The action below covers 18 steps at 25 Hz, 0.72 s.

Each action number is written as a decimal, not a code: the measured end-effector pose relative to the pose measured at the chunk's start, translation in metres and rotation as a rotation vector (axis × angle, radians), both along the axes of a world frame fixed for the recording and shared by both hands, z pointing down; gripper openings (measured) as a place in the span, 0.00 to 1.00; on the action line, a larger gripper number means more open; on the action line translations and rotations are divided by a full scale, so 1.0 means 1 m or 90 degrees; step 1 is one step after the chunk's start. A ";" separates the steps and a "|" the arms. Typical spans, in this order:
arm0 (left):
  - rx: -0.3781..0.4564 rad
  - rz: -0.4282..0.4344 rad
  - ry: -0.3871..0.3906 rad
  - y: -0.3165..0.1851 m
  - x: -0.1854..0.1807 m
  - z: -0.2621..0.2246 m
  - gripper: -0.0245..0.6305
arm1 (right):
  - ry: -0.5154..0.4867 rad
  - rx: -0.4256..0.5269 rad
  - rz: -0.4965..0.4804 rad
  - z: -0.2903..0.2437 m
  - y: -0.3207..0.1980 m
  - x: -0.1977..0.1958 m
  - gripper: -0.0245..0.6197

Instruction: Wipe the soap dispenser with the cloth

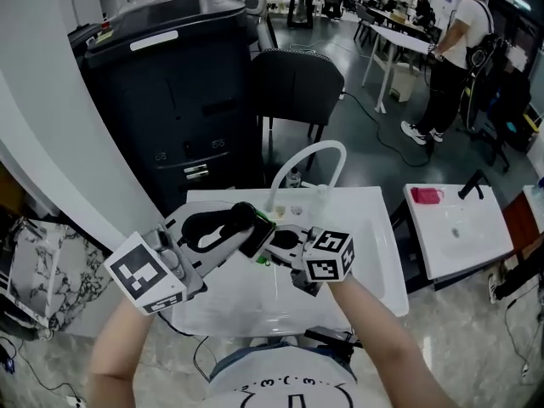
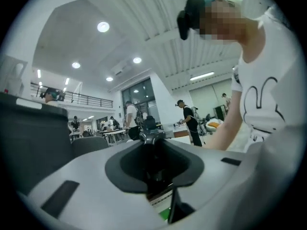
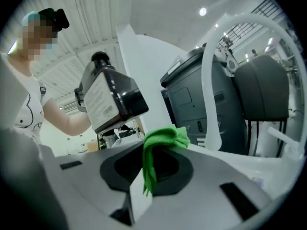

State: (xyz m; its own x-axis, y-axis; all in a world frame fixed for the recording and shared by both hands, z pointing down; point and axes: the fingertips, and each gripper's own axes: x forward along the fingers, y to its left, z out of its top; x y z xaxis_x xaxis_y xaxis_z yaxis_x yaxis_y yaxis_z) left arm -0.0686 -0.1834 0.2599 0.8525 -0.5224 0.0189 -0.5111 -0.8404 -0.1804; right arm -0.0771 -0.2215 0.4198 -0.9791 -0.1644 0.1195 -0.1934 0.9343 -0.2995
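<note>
A black soap dispenser (image 1: 253,226) with a white label is held tilted above the white sink (image 1: 374,257), and my left gripper (image 1: 240,231) is shut on it. In the left gripper view the bottle (image 2: 152,164) fills the gap between the jaws of the left gripper (image 2: 156,178), pump end pointing away. My right gripper (image 1: 272,250) sits just right of the bottle, shut on a green cloth (image 1: 262,260). In the right gripper view the cloth (image 3: 160,145) hangs bunched from the right gripper (image 3: 151,174), a little below and apart from the dispenser (image 3: 111,99).
A white arched faucet (image 1: 310,153) rises at the sink's back, close behind both grippers. A black cabinet (image 1: 170,92) and a dark chair (image 1: 293,83) stand beyond. A second white basin (image 1: 463,232) with a pink item (image 1: 425,195) is at the right. A person (image 1: 450,58) stands far off.
</note>
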 end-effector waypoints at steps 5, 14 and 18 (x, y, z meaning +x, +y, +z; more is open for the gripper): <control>-0.132 -0.087 0.097 -0.038 -0.016 0.005 0.18 | -0.078 0.040 0.052 -0.020 -0.004 -0.006 0.11; -0.239 -0.164 0.221 -0.071 -0.036 0.007 0.18 | -0.089 0.050 0.089 -0.025 -0.008 -0.015 0.11; -0.258 -0.191 0.247 -0.083 -0.044 0.014 0.18 | -0.073 0.057 0.078 -0.023 0.004 -0.022 0.11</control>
